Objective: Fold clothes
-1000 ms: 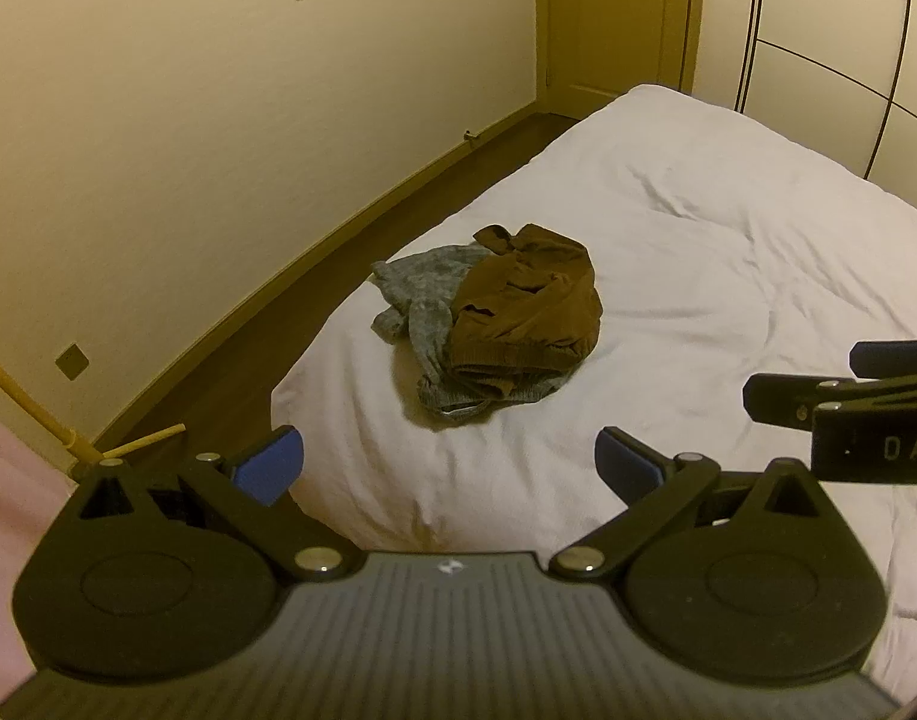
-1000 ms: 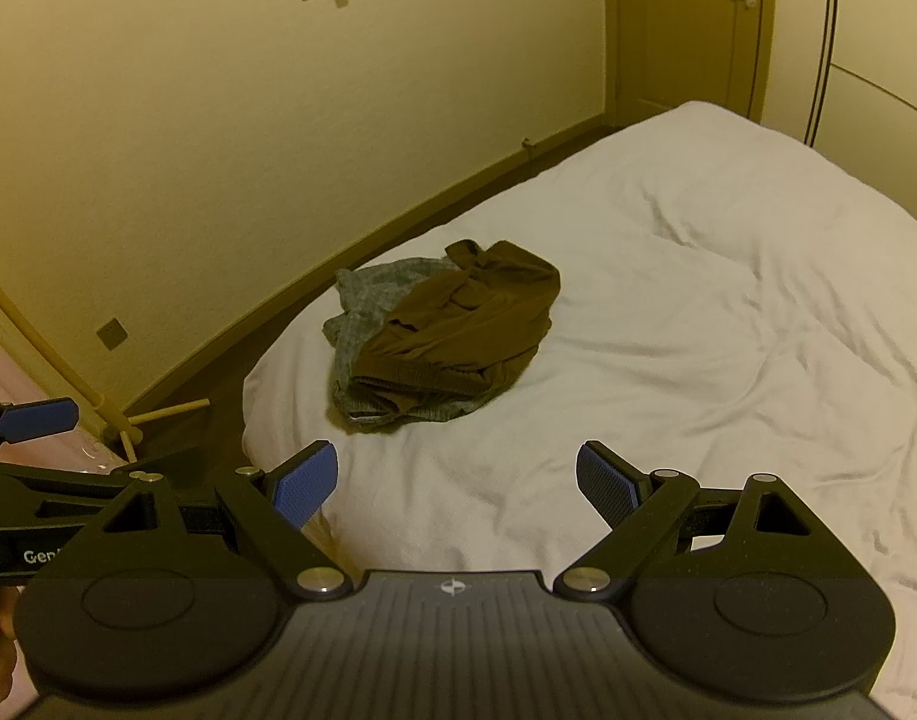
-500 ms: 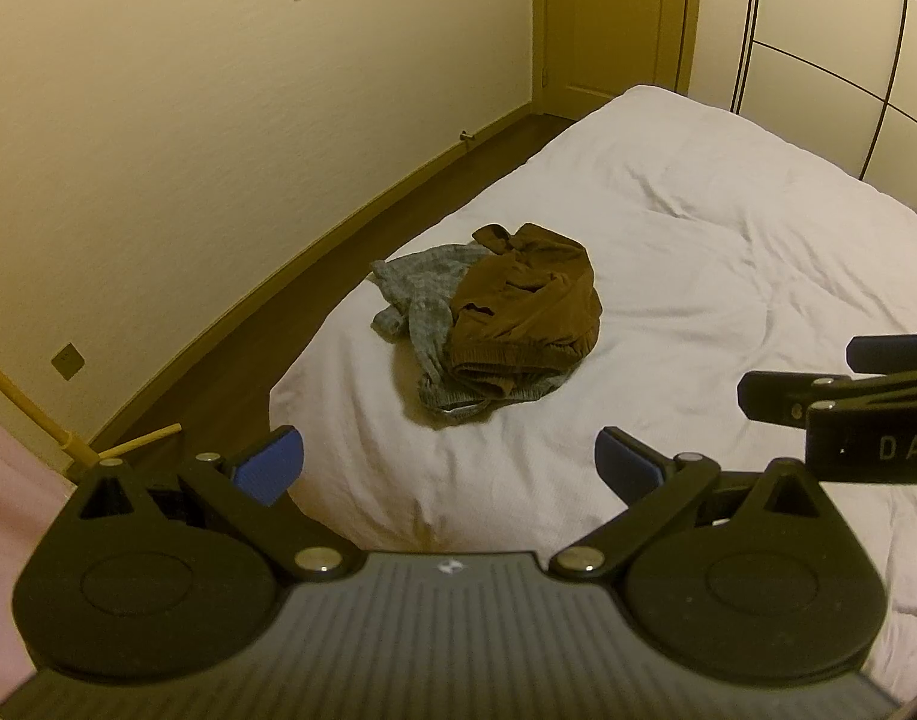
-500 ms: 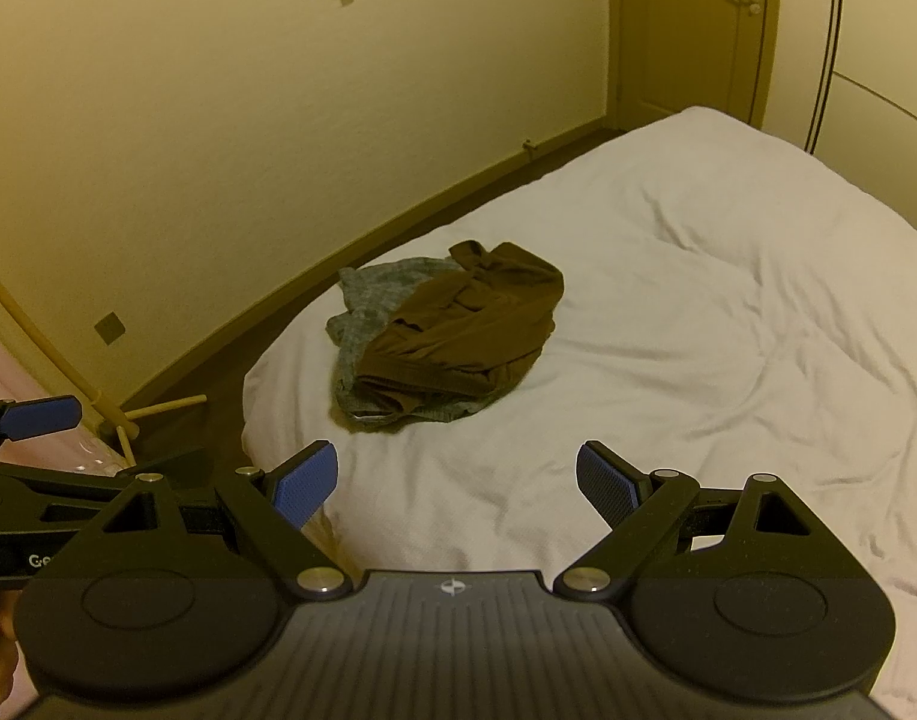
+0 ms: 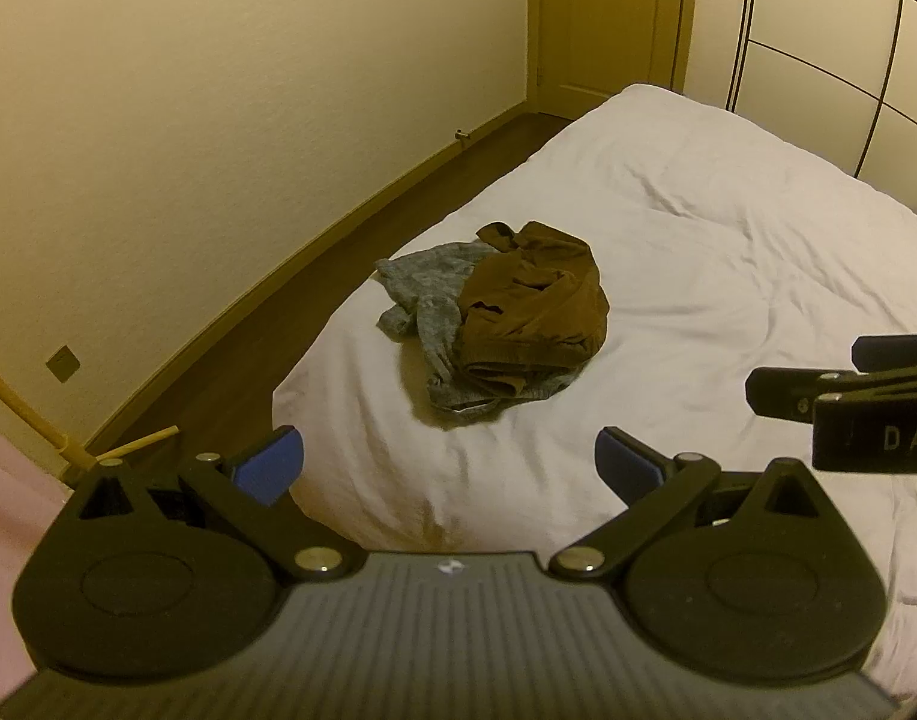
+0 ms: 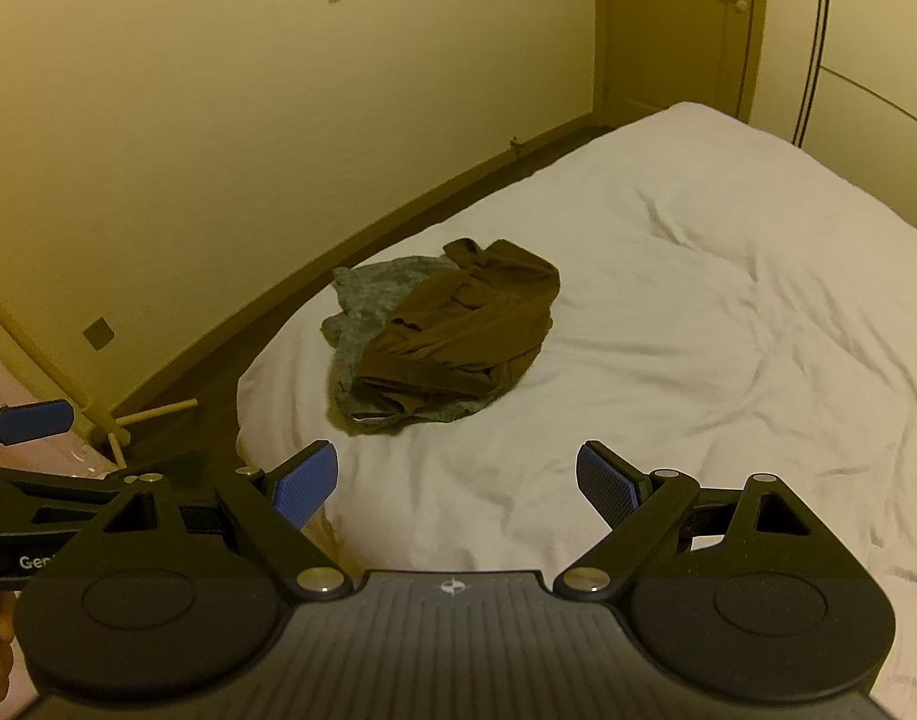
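Bed [image 5: 728,228]: both hand-held grippers [image 5: 449,465] [image 6: 456,480] spread, hovering

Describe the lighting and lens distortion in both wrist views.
Left wrist view: dim yellow light, the wall skirting bowed by the fisheye, brown garment sharp. Right wrist view: the same yellow cast, dark rounded corners, soft shadows in the white duvet creases.
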The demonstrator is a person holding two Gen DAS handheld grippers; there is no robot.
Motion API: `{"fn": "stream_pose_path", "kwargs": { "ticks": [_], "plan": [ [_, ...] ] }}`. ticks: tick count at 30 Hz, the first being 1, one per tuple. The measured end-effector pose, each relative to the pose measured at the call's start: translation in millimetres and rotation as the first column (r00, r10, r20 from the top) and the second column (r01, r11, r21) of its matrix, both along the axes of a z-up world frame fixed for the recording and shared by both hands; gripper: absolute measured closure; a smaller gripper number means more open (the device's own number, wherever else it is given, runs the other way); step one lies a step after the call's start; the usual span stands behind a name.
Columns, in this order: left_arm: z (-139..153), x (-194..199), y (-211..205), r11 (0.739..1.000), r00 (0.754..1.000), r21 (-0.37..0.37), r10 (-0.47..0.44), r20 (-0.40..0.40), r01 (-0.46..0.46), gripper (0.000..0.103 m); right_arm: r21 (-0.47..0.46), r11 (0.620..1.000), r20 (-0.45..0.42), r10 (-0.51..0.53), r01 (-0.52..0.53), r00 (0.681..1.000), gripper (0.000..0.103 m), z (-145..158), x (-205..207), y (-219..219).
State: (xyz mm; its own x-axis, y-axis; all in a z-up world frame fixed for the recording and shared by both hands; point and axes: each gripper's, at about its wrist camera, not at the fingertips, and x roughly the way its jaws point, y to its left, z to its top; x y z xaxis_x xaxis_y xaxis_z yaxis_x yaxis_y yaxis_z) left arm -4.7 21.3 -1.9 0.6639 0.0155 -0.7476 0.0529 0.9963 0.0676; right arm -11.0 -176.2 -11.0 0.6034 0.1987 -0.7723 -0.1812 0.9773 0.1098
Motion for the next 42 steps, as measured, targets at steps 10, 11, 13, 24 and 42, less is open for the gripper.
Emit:
{"fn": "stream_pose_path", "kwargs": {
  "ticks": [10, 11, 13, 24, 42],
  "plan": [
    [-6, 4, 21, 1.0, 1.0, -0.005, -0.008, -0.024, 0.008, 0.001, -0.001, 1.0, -0.023, -0.024, 0.024, 0.999, 0.014, -8, -2, 17],
    [-7, 5, 22, 1.0, 1.0, -0.009, -0.01, -0.026, 0.01, 0.001, -0.003, 1.0, -0.026, -0.024, 0.024, 0.999, 0.014, -9, -2, 17],
    [-9, 8, 23, 1.0, 0.999, -0.016, -0.01, -0.035, 0.01, 0.001, -0.008, 1.0, -0.034, -0.025, 0.024, 0.999, 0.014, -10, 0, 17],
    [-24, 37, -2, 1.0, 0.997, -0.01, 0.006, -0.081, -0.007, 0.001, -0.015, 1.0, -0.084, 0.008, -0.009, 0.996, 0.014, -27, 36, -1],
    [-20, 103, -56, 0.998, 0.993, 0.021, 0.067, -0.093, -0.066, 0.001, 0.028, 0.998, -0.087, 0.061, -0.059, 0.994, 0.014, -30, 118, -53]
  ]
}}
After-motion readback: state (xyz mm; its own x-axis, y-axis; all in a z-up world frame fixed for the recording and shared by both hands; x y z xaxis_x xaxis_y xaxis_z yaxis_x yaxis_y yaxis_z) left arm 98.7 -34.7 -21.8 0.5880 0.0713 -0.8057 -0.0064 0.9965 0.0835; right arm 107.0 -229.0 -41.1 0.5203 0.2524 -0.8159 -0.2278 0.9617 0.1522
